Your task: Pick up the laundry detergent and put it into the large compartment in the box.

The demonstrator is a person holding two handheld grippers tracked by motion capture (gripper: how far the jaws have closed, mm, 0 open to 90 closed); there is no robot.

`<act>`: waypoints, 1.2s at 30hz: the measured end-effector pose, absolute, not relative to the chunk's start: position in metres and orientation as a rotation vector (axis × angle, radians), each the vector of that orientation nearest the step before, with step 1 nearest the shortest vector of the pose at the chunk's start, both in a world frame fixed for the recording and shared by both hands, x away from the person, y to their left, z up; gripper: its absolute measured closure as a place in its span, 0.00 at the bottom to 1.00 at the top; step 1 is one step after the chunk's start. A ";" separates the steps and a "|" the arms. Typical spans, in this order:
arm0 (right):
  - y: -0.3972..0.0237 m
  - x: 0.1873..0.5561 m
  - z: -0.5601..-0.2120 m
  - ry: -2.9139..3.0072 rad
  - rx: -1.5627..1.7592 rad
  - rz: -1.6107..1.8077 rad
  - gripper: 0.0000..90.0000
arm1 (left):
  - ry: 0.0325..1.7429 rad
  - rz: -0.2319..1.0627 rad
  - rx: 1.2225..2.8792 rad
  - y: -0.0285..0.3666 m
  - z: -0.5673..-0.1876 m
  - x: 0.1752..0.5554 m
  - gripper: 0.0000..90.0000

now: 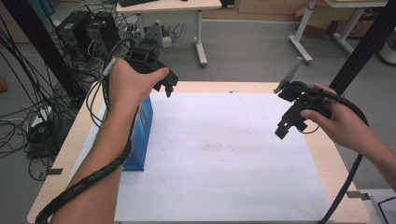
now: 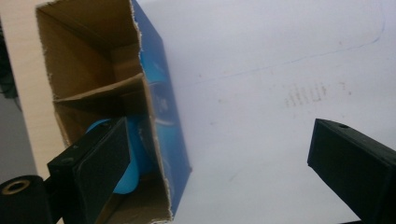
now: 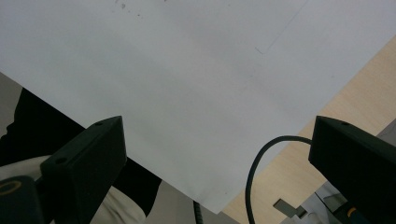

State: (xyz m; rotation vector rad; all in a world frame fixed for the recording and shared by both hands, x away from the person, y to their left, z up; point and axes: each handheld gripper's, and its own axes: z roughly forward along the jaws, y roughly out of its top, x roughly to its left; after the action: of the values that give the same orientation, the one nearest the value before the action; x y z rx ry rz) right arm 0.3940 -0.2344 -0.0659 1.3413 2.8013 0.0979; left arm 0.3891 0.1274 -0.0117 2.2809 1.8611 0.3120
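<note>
Where the white sheet (image 1: 219, 154) meets the table's (image 1: 322, 154) left edge, stands upright: blue carton (image 1: 142, 135), open mouth up, long axis running away from the person. Holds a blue round object (image 2: 135, 158) under a cardboard divider (image 2: 98, 88). Left gripper (image 1: 163, 84) above it, jaws wide apart, empty. Right gripper (image 1: 292, 123) well apart, likewise spread, over bare paper. Open room across the sheet.

Blue object (image 2: 135, 154) half-hidden inside box (image 2: 88, 60)
</note>
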 end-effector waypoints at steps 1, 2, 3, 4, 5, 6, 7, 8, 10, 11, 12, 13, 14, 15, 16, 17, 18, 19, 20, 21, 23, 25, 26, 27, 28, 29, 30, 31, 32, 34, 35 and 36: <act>-0.234 0.394 -0.066 2.801 1.340 0.100 0.04 | 1.862 0.312 2.276 0.128 -0.012 0.389 0.07; -0.234 0.394 -0.066 2.803 1.334 0.097 0.04 | 1.862 0.318 2.276 0.128 -0.012 0.388 0.07; -0.234 0.394 -0.066 2.801 1.340 0.099 0.04 | 1.865 0.315 2.274 0.128 -0.012 0.388 0.07; -0.235 0.394 -0.066 2.803 1.335 0.104 0.04 | 1.866 0.312 2.279 0.129 -0.011 0.388 0.07; -0.235 0.394 -0.066 2.804 1.338 0.101 0.04 | 1.866 0.317 2.277 0.129 -0.012 0.388 0.07; -0.235 0.394 -0.066 2.804 1.336 0.101 0.04 | 1.868 0.318 2.274 0.129 -0.012 0.387 0.07; -0.235 0.394 -0.066 2.803 1.335 0.102 0.04 | 1.871 0.315 2.274 0.130 -0.012 0.387 0.07; -0.235 0.394 -0.067 2.804 1.338 0.104 0.04 | 1.873 0.317 2.271 0.131 -0.012 0.387 0.07; -0.234 0.393 -0.066 2.803 1.338 0.104 0.04 | 1.871 0.313 2.269 0.132 -0.012 0.387 0.07; -0.234 0.393 -0.066 2.805 1.331 0.103 0.04 | 1.875 0.311 2.266 0.132 -0.012 0.387 0.07; -0.234 0.393 -0.066 2.802 1.333 0.106 0.04 | 1.871 0.311 2.263 0.133 -0.013 0.386 0.07; -0.234 0.393 -0.066 2.802 1.330 0.104 0.04 | 1.870 0.310 2.260 0.133 -0.013 0.386 0.07; -0.233 0.393 -0.066 2.803 1.332 0.104 0.04 | 1.868 0.308 2.261 0.134 -0.014 0.386 0.07; -0.233 0.393 -0.066 2.801 1.335 0.105 0.04 | 1.867 0.307 2.264 0.134 -0.014 0.386 0.07; -0.234 0.393 -0.066 2.803 1.327 0.104 0.04 | 1.868 0.308 2.263 0.134 -0.015 0.386 0.07; -0.233 0.393 -0.066 2.801 1.335 0.103 0.04 | 1.870 0.305 2.262 0.134 -0.015 0.387 0.07; -0.234 0.393 -0.066 2.801 1.337 0.104 0.04 | 1.867 0.303 2.266 0.134 -0.015 0.387 0.07; -0.234 0.393 -0.066 2.800 1.339 0.105 0.04 | 1.870 0.303 2.262 0.134 -0.016 0.387 0.07; -0.234 0.393 -0.066 2.800 1.338 0.105 0.04 | 1.871 0.303 2.262 0.135 -0.016 0.387 0.07; -0.234 0.393 -0.066 2.799 1.339 0.104 0.04 | 1.871 0.302 2.265 0.135 -0.016 0.388 0.07; -0.234 0.393 -0.066 2.799 1.338 0.106 0.04 | 1.869 0.304 2.266 0.135 -0.016 0.388 0.07; -0.234 0.394 -0.066 2.802 1.336 0.103 0.04 | 1.871 0.301 2.267 0.136 -0.016 0.389 0.07; -0.234 0.394 -0.066 2.801 1.335 0.106 0.04 | 1.871 0.304 2.266 0.136 -0.017 0.388 0.07; -0.234 0.394 -0.066 2.800 1.338 0.106 0.04 | 1.872 0.306 2.261 0.136 -0.017 0.388 0.07; -0.234 0.394 -0.066 2.800 1.338 0.105 0.04 | 1.872 0.304 2.262 0.137 -0.017 0.388 0.07; -0.233 0.394 -0.066 2.800 1.338 0.104 0.04 | 1.874 0.303 2.260 0.137 -0.017 0.388 0.07; -0.233 0.394 -0.066 2.801 1.337 0.104 0.04 | 1.872 0.305 2.255 0.138 -0.017 0.388 0.07; -0.233 0.394 -0.066 2.799 1.341 0.104 0.04 | 1.874 0.303 2.254 0.138 -0.017 0.388 0.07; -0.233 0.394 -0.066 2.799 1.343 0.101 0.04 | 1.873 0.303 2.257 0.138 -0.017 0.388 0.07; -0.233 0.394 -0.066 2.800 1.338 0.104 0.04 | 1.871 0.299 2.259 0.138 -0.017 0.388 0.07; -0.233 0.394 -0.066 2.802 1.337 0.105 0.04 | 1.872 0.299 2.260 0.138 -0.017 0.388 0.07; -0.233 0.395 -0.066 2.804 1.331 0.102 0.04 | 1.873 0.298 2.257 0.138 -0.018 0.388 0.07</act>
State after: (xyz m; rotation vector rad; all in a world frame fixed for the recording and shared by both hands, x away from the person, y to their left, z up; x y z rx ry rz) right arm 0.3945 -0.2327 -0.0658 1.3312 2.8043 0.1022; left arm 0.3881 0.1383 -0.0176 2.2575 1.8730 0.2984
